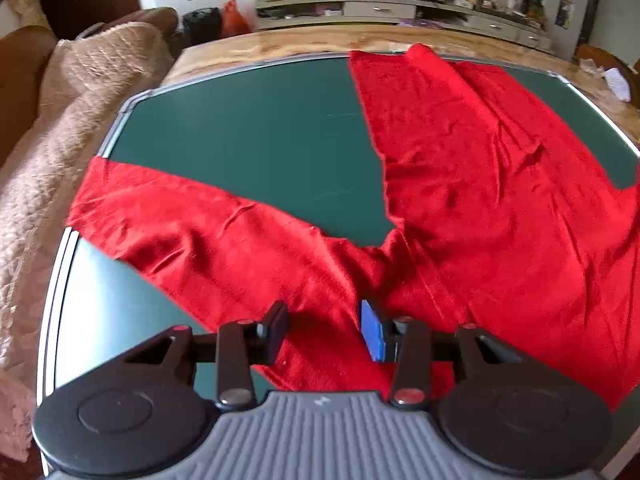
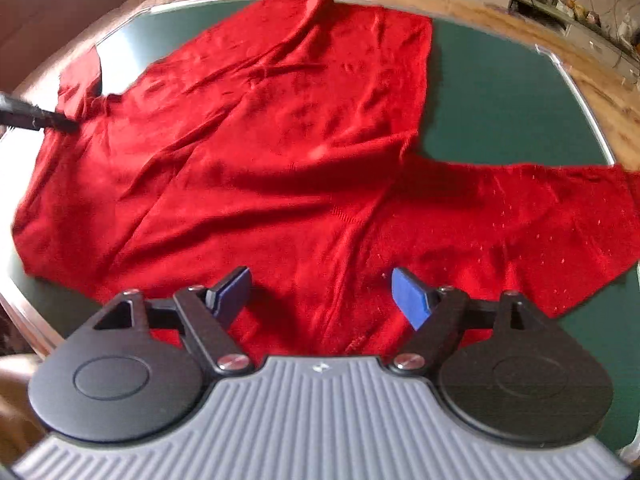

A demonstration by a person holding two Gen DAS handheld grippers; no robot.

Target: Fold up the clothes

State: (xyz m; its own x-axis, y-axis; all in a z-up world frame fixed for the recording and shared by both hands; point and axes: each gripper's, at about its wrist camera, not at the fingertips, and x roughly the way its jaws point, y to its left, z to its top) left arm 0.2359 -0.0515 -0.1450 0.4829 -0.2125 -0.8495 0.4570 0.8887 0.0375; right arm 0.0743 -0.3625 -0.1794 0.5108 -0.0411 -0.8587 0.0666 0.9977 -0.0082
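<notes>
Sweater [image 2: 256, 152] — red knit, long-sleeved — is lying spread flat on the green mat [image 1: 248, 136], which is sitting on a wooden table [image 1: 280, 38]. In the left wrist view one sleeve is stretching toward the mat's left edge and just over its metal rim, near a beige blanket [image 1: 80, 120] draped beside the table; the body is lying to the right, reaching the far edge of the mat. In the right wrist view the other sleeve is running out to the right over the mat. Left gripper [image 1: 326, 330] is hovering over the fabric where sleeve meets body, jaws partly parted with red cloth showing between them; whether the pads are pressing on it I cannot tell. Right gripper [image 2: 320, 292] is hanging over the near edge of the sweater — jaws standing wide, nothing clamped, fabric lying loose below the blue pads [image 2: 410, 298].
</notes>
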